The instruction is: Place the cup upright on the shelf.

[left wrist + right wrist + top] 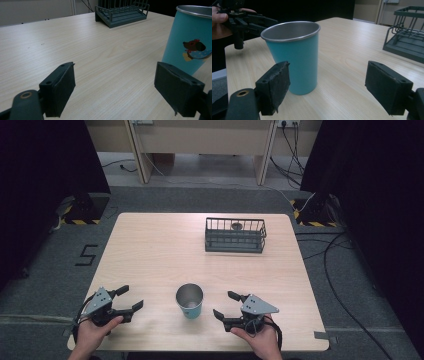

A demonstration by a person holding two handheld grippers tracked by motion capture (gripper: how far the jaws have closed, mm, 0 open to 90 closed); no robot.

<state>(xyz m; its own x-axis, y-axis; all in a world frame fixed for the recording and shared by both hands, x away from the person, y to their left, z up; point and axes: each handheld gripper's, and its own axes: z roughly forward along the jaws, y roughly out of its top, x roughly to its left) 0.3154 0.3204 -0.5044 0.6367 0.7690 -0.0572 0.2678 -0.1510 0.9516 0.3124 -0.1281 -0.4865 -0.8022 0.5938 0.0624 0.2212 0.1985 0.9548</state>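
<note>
A teal metal cup (190, 301) with a steel rim stands upright near the table's front edge, between my two grippers. My left gripper (129, 298) rests open at the front left, a hand's width from the cup. My right gripper (226, 304) stands open at the front right, jaws pointed toward the cup. In the left gripper view the cup (191, 40) rises at the right, showing a cartoon print, just beyond the right jaw. In the right gripper view the cup (295, 55) stands ahead and left, behind the left jaw, with nothing between the jaws.
A dark wire basket (235, 235) sits at the table's far right, with a small round thing (236, 225) inside. It also shows as the basket (122, 12) and the basket (407, 32). Light wood table (150, 250); cables lie on the floor at the right.
</note>
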